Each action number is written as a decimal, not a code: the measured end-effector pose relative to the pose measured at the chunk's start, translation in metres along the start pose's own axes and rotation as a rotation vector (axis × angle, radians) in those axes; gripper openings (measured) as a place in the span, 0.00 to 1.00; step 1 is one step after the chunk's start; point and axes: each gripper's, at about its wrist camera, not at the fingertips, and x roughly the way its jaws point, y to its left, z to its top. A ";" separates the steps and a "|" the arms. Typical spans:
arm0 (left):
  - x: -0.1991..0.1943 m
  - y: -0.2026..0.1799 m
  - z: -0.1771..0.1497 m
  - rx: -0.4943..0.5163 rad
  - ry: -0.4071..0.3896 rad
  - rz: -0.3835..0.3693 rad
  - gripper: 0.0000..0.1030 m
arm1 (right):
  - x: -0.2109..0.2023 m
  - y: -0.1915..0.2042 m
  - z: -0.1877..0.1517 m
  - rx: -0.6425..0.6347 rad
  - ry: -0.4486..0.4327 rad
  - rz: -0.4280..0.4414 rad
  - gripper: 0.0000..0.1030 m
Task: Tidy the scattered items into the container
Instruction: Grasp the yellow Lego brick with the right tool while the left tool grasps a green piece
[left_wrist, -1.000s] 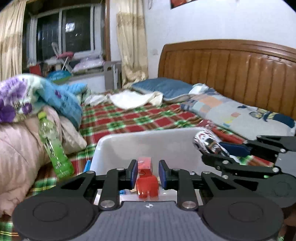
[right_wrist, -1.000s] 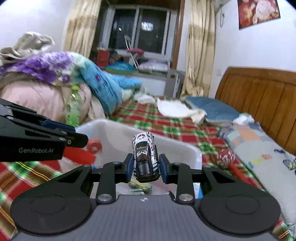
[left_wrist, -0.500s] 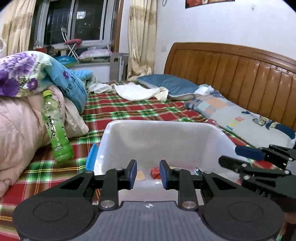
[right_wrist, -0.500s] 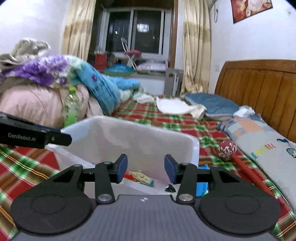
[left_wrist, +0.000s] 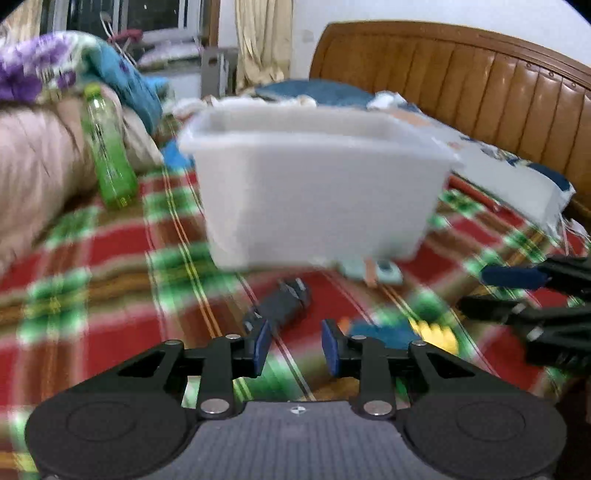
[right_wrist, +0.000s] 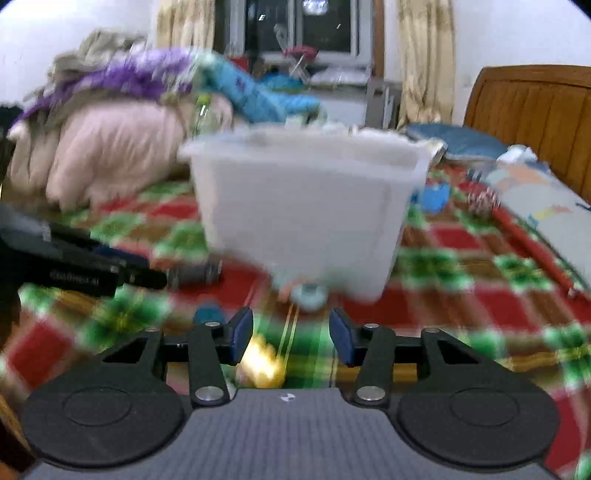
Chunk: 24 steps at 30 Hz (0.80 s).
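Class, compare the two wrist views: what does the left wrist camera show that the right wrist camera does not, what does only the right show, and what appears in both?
Only the left wrist view shows the green bottle nearly whole, leaning on the pink quilt, and a dark blurred object lying ahead of the left gripper.

Only the right wrist view shows the window, the red-and-white ball and the right gripper, open and empty.

Both show the white container, the plaid bedspread, the wooden headboard and a blurred yellow item.
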 end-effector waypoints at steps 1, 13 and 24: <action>0.000 -0.003 -0.005 -0.006 0.009 -0.008 0.34 | 0.002 0.004 -0.006 -0.020 0.022 0.002 0.45; 0.001 -0.023 -0.024 -0.030 0.067 -0.090 0.39 | 0.039 0.025 -0.015 -0.135 0.090 0.029 0.40; 0.009 -0.032 -0.019 -0.014 0.066 -0.101 0.40 | 0.021 0.024 -0.016 -0.113 0.066 -0.013 0.24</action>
